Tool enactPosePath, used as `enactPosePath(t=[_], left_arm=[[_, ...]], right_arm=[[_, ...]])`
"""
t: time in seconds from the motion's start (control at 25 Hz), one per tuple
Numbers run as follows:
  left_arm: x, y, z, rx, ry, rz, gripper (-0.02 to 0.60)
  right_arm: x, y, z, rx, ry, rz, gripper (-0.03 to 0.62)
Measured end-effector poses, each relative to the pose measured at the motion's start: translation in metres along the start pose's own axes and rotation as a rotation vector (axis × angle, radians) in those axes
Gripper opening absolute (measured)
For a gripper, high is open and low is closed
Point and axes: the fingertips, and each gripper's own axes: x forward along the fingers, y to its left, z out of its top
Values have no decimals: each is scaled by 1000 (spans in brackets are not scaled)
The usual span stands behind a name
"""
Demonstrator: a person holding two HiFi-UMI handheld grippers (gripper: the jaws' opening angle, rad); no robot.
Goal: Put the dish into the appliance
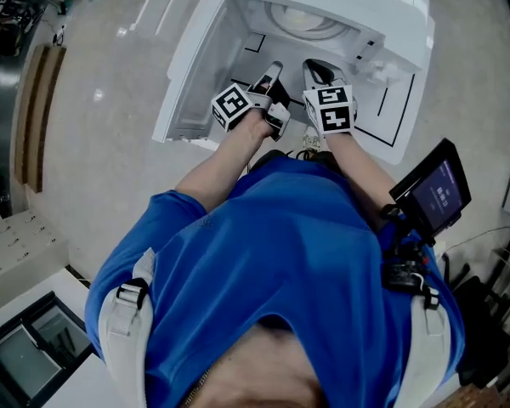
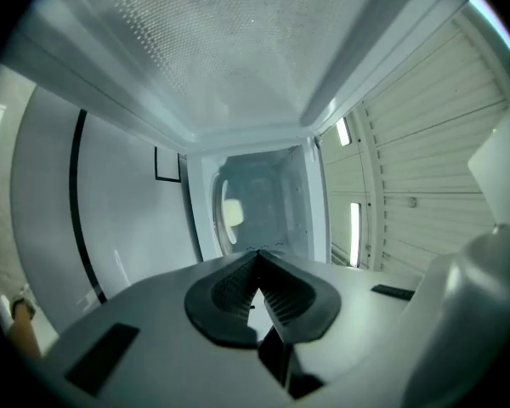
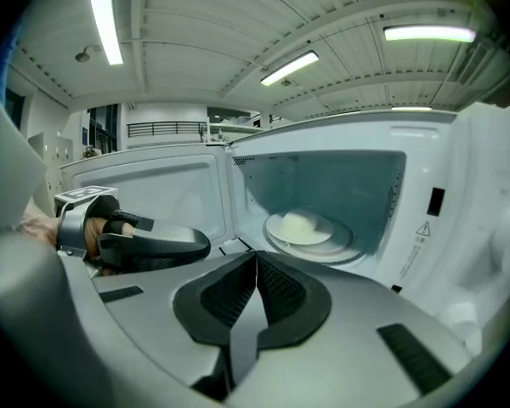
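The white microwave (image 1: 391, 7) stands open, with its door (image 1: 187, 66) swung out to the left. The dish (image 3: 302, 225) is inside it, sitting on the round glass tray (image 3: 348, 243) in the middle of the oven. The right gripper view shows this best: the dish looks pale and round, well past the jaws and not touching them. From the head view the dish (image 1: 306, 17) is only a pale round shape deep in the box. The left gripper view shows no clear dish at all, only white walls, a dotted panel above and a thin black line on the left side. The left gripper (image 2: 257, 257) has its two dark jaws pressed together with nothing between them. The right gripper (image 3: 255, 257) is pinched closed the same way and holds nothing too. The head view shows both at once: the left gripper (image 1: 274, 68) and the right gripper (image 1: 319, 65) are side by side, just in front of the open oven. The right gripper view also catches the left gripper (image 3: 202, 245) off to its left, in front of the door (image 3: 153, 185). Only the head view shows the person's blue shirt (image 1: 297, 253) and a small dark screen (image 1: 438, 189) by the right arm.
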Motion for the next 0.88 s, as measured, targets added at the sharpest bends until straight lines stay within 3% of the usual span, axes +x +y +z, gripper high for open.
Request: enactPosePath(t=[0.12,0.56,0.72,0.88], left_arm=[[-10,-7,-3,104,26,16,6],[-56,-18,-21,600,149,121,6],[-69,-17,-31,716,178,138,6],[-78,-16,-39,763,189,145,6]], right_arm=[[-13,3,-3,15,-13,-13,5],[-66,18,-29,127,-42,-48,5],[-79,24,-41,157,-46,-48,4],[-93,25,-52,171,-47,-45,4]])
